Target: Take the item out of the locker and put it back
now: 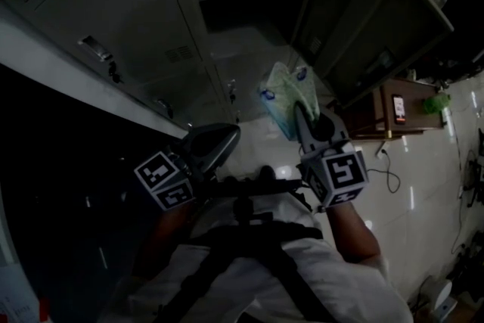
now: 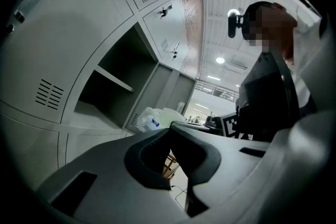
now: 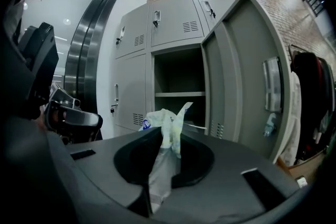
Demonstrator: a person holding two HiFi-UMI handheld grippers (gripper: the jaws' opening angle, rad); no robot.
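Outside the open locker (image 3: 178, 73), the right tool (image 3: 167, 136) is pinching a crumpled plastic packet (image 3: 169, 113) by its lower end, clear of the shelf (image 3: 178, 94), probably so it can go back in. The left tool (image 2: 170, 124) is pressed together, empty, off to the side.

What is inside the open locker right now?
One shelf crosses the locker, and nothing shows above or below it. The bag held in the right tongs covers the lowest part of the inside.
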